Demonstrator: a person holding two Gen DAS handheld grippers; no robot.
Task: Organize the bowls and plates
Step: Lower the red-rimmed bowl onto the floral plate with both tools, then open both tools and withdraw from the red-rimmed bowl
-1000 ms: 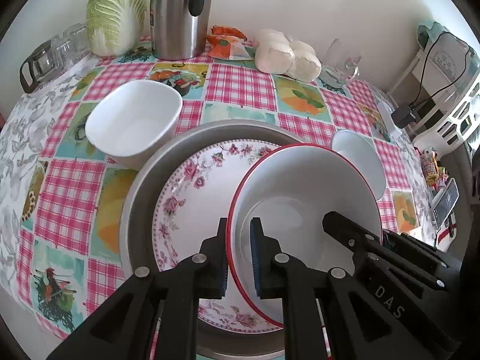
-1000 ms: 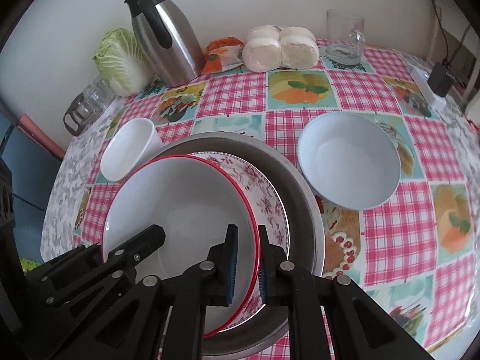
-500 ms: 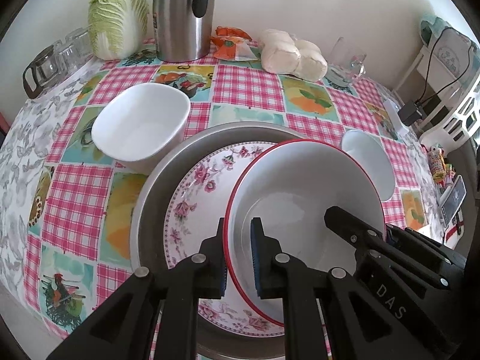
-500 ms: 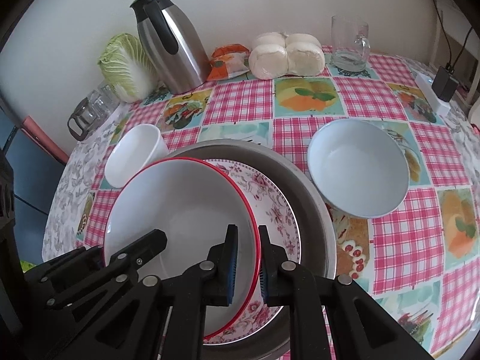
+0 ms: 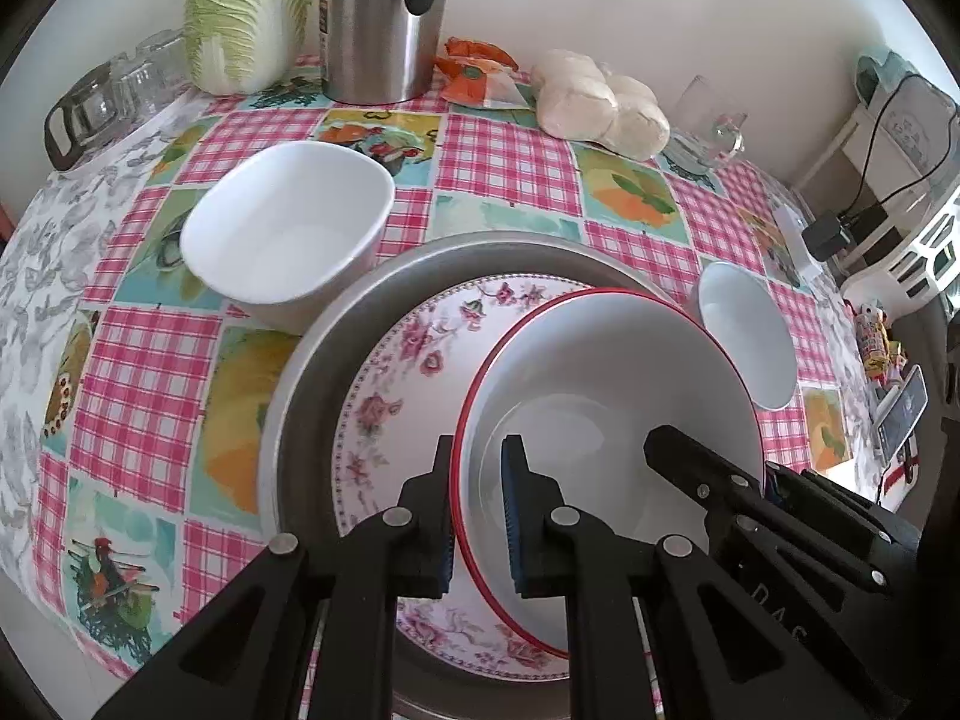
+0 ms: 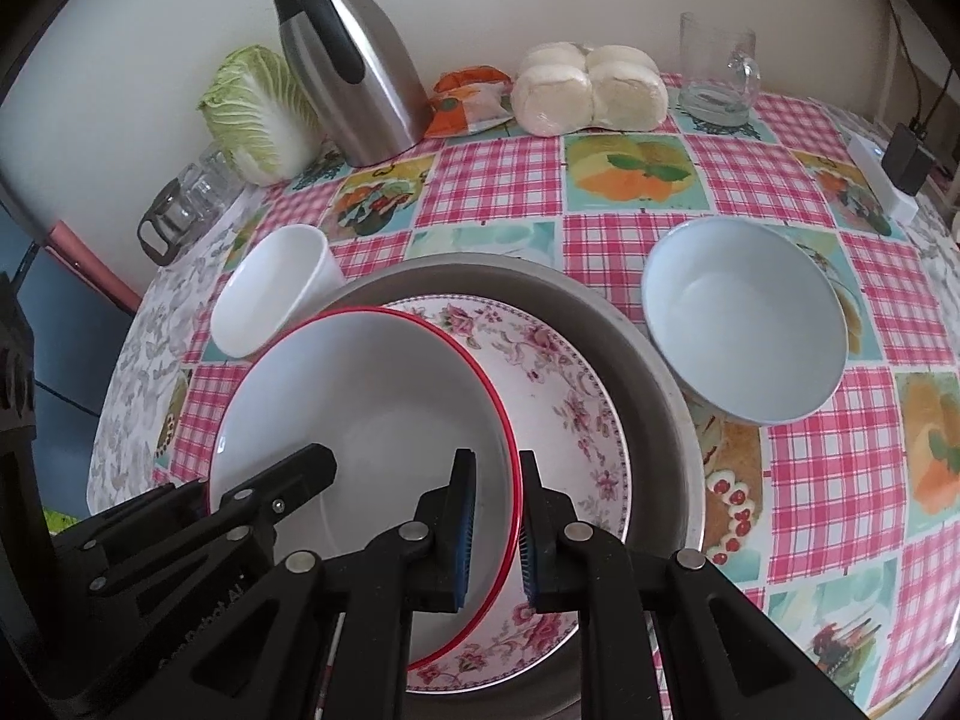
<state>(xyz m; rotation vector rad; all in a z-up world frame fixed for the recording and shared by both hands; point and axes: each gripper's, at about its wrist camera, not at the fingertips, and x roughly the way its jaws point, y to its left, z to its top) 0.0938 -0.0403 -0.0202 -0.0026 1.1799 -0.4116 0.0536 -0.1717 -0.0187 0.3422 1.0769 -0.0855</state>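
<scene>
A red-rimmed white bowl (image 5: 606, 384) (image 6: 372, 396) is held over a floral plate (image 5: 408, 372) (image 6: 564, 384) that lies in a grey metal pan (image 5: 312, 360) (image 6: 654, 360). My left gripper (image 5: 477, 510) is shut on the bowl's left rim. My right gripper (image 6: 498, 528) is shut on its right rim. Each gripper shows in the other's view. A white rectangular bowl (image 5: 288, 228) (image 6: 270, 294) stands left of the pan. A pale blue round bowl (image 6: 744, 312) (image 5: 750, 336) stands to its right.
Along the back wall stand a cabbage (image 5: 240, 12), a steel thermos jug (image 5: 384, 18), an orange packet (image 5: 480, 72), wrapped white buns (image 6: 588, 90) and a glass mug (image 6: 714, 78). Glass jars (image 5: 102, 108) stand at the left edge. A charger (image 6: 906, 156) lies at the right.
Both grippers have drawn back and up a little with the red-rimmed bowl. More of the table shows. Both grips are unchanged.
</scene>
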